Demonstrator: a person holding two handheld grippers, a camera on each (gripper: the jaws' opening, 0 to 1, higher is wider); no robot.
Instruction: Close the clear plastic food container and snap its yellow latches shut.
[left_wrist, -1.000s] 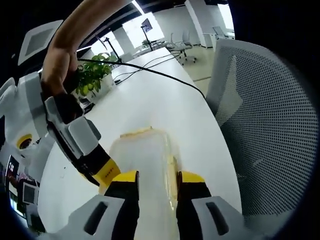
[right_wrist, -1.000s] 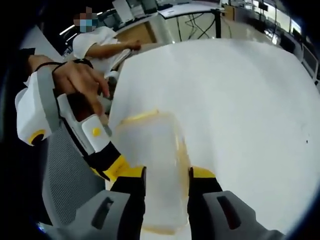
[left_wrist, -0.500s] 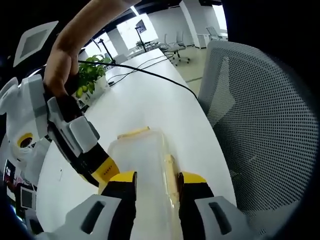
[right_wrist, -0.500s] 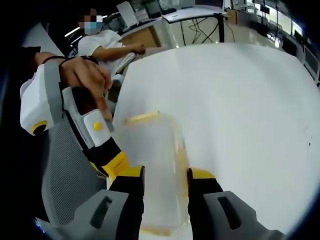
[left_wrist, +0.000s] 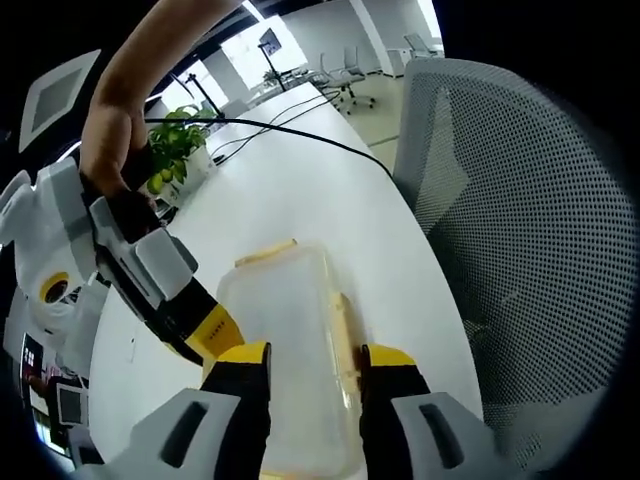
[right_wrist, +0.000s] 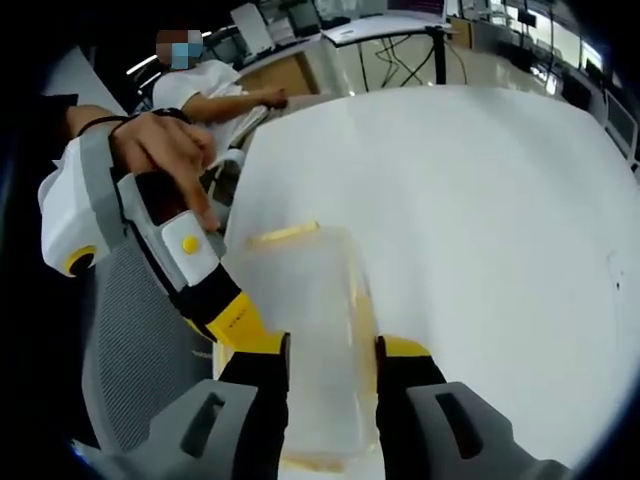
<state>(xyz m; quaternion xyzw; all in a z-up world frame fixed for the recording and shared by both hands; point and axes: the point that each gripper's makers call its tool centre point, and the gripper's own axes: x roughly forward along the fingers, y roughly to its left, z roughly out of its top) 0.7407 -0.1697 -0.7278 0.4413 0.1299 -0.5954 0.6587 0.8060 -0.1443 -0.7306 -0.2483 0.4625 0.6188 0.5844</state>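
Working left to right in the left gripper view: other hand-held gripper (left_wrist: 215, 335) coming in from the left edge, gripped by a hand (left_wrist: 108, 150) up top, yellow tip angled down against the left side of the clear food container (left_wrist: 285, 330), probably there to press that side down. Container sitting flat on the white bench (left_wrist: 300, 190) near its edge, lid apparently already on, a yellow latch (left_wrist: 265, 251) across the far end and another yellow latch (left_wrist: 342, 318) along the right side. Own left hand-held gripper (left_wrist: 315, 360) straddling the container, jaws apart with the box between them, not clamped on anything as far as visible, likely bracing or lining up on the right-side latch. Potted plant (left_wrist: 180, 150) and a black cable (left_wrist: 300, 140) farther back, mesh office chair (left_wrist: 520, 220) off to the right. Same story in the right gripper view: other gripper and hand (right_wrist: 160, 150) on the left, container (right_wrist: 305, 320) in the middle of the bench (right_wrist: 480, 200), right hand-held gripper (right_wrist: 330, 355) with jaws apart around the box. Can't tell from here whether the latches are fully snapped; guessing still at the pressing stage.
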